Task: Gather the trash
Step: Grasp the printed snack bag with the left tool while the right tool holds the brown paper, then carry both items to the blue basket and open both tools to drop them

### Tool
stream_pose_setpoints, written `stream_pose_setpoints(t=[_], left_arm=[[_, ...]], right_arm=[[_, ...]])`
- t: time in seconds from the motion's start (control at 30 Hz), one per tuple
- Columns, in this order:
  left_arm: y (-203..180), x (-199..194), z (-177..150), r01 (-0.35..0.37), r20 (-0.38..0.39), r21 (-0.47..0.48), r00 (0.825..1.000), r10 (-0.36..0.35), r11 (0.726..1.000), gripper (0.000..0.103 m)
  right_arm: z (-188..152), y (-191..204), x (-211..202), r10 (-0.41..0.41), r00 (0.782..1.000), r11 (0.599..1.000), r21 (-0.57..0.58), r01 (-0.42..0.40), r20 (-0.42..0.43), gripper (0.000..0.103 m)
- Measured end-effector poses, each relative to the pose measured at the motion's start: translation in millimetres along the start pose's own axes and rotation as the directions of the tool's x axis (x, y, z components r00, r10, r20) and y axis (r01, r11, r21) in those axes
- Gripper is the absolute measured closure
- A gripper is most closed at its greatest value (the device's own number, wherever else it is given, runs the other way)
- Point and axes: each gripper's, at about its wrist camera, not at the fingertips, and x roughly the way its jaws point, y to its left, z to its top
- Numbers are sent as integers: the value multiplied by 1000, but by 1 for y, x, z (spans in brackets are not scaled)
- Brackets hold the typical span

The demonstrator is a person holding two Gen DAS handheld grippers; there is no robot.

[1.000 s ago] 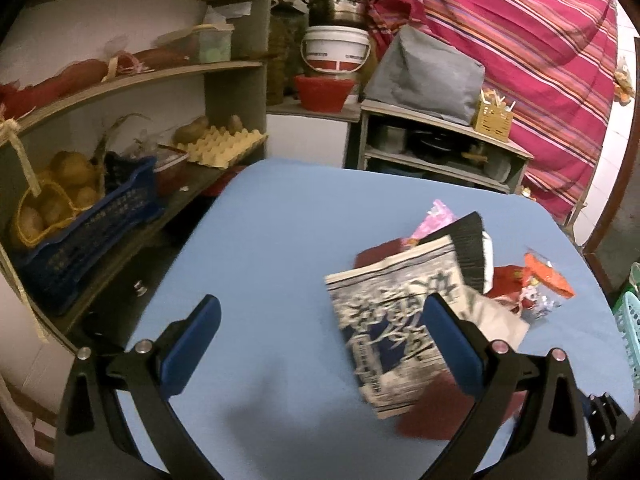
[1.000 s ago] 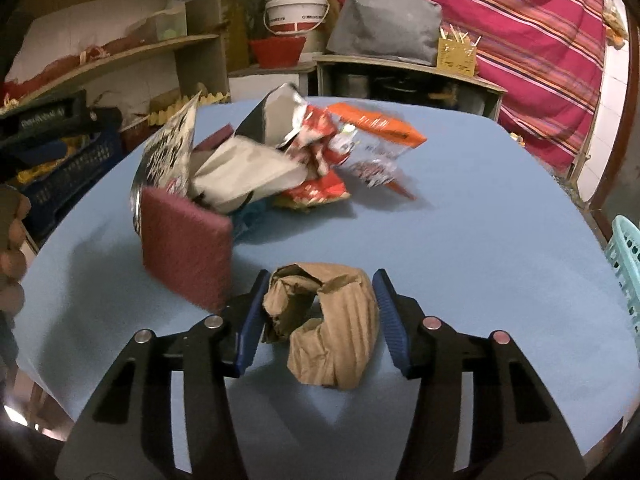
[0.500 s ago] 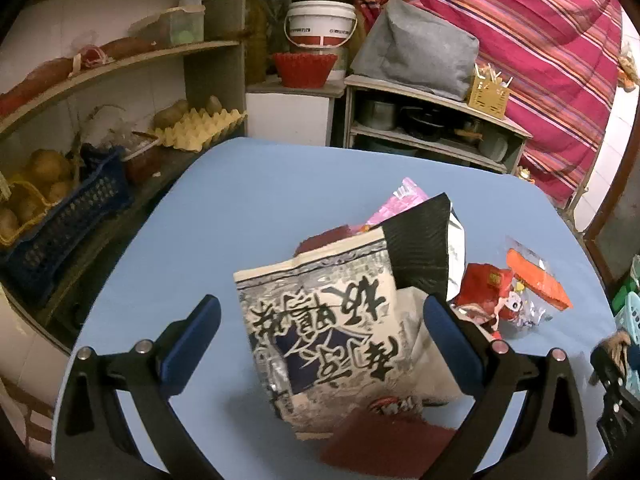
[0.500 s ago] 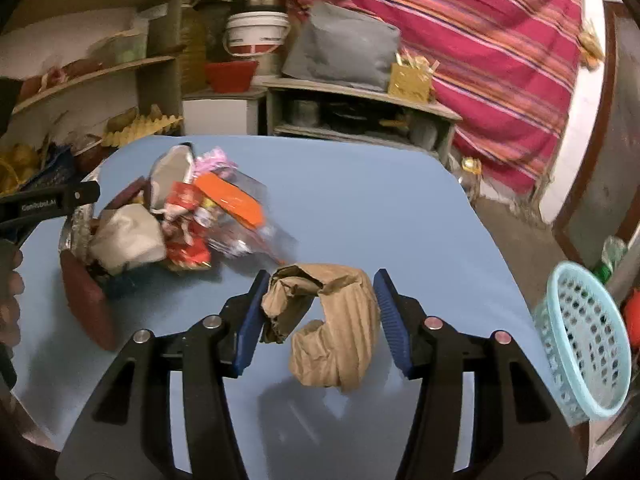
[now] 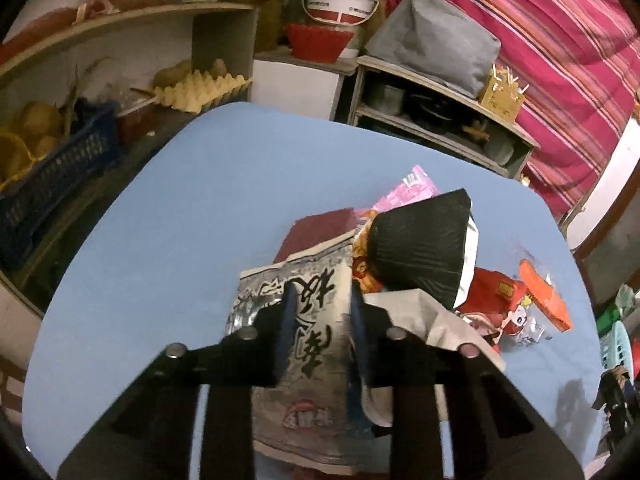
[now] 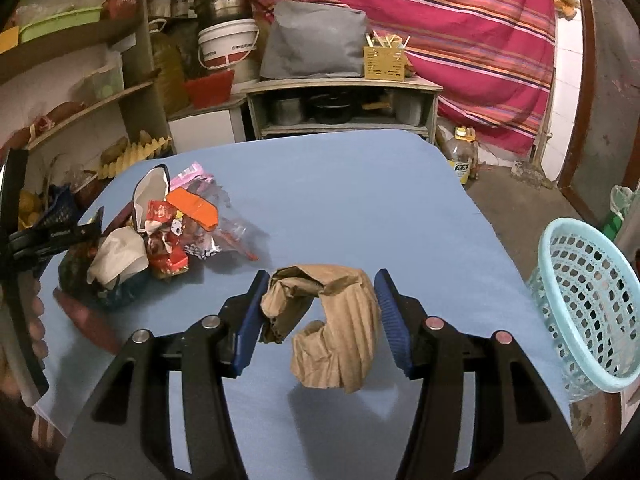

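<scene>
Left tongs closing on printed silver wrapper in the trash pile on blue tabletop; its lower edge hidden. Right tongs clamp crumpled brown paper above the tabletop. Mint basket fully visible only in right view.

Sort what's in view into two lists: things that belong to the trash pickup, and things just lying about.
Part of the job:
- crumpled brown paper in the right gripper
- printed snack bag, left gripper closing on it
- wrapper pile on the blue table
- light blue basket

Just lying about:
- egg tray
- white bucket
- grey bag
</scene>
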Motion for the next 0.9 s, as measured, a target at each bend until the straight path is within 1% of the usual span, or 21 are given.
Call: stream_pose_setpoints(t=[0.03,0.17,0.3,0.37,0.43,0.53,0.6,0.67,0.7,0.8,0.87,0.9], left_arm=[[1,-4,1,-3,14,2,1000,3,1000,87],[1,-21,7,-4,64,9,998,3,1000,95],[0,-42,15,-8,116,21,993,5,1000,95],[-6,-53,20,-6,143,31,990,1,1000,95],[-17,-66,26,10,166,47,986,-18,999,95],[-46,-81,31,33,189,86,981,-49,996,95],[-71,-90,32,60,204,119,975,-84,991,95],[-101,-98,30,93,215,154,969,-125,984,95],[-113,-98,29,104,214,167,967,-139,980,95],[-163,-98,25,151,195,220,961,-195,964,95],[-201,-96,20,202,176,246,952,-248,948,95],[-213,-95,18,223,168,252,948,-270,942,95]], right_arm=[[2,-1,-1,-3,1000,1000,0,3,4,49],[6,-5,-6,-9,1000,1000,-5,9,23,49],[17,-17,-16,2,999,1000,10,-2,42,49],[26,-25,-24,-5,998,1000,0,5,60,49],[34,-37,-31,-14,997,1000,2,14,75,49],[46,-65,-40,-36,995,999,31,33,91,49],[53,-87,-43,-48,996,998,49,44,80,49],[60,-114,-47,-94,992,994,73,88,88,49],[63,-132,-51,-129,987,988,93,121,95,49],[68,-173,-59,-187,978,975,138,173,97,49],[69,-206,-64,-249,964,960,151,234,89,49],[68,-215,-66,-266,960,956,154,251,89,49]])
